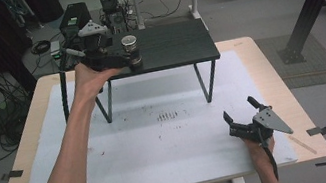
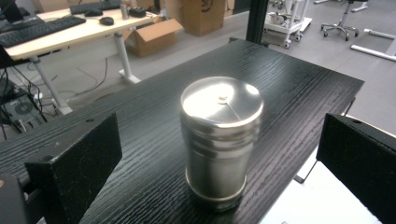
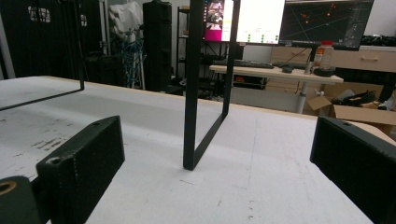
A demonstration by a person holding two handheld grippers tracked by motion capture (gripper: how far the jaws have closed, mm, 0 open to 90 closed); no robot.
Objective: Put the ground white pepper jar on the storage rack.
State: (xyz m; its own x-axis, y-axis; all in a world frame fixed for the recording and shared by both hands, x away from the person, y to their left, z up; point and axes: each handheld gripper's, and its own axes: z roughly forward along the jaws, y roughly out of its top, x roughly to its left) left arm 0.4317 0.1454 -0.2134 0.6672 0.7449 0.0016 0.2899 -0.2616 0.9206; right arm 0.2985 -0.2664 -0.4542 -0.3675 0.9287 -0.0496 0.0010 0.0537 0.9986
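A steel tin stands upright at the near-left corner of a black shelf, about eleven o'clock on the white-topped table. The left gripper flanks it, jaws spread wide, pads clear of its walls on both sides. At four o'clock the right gripper rests low over the table, jaws wide apart with nothing between them, facing the shelf's leg. The tin looks rigid, fairly light and slick; its polished sides could slip, so a squeeze across the ribbed body below the lid seems safest. No brand, label or lettering can be read on it.
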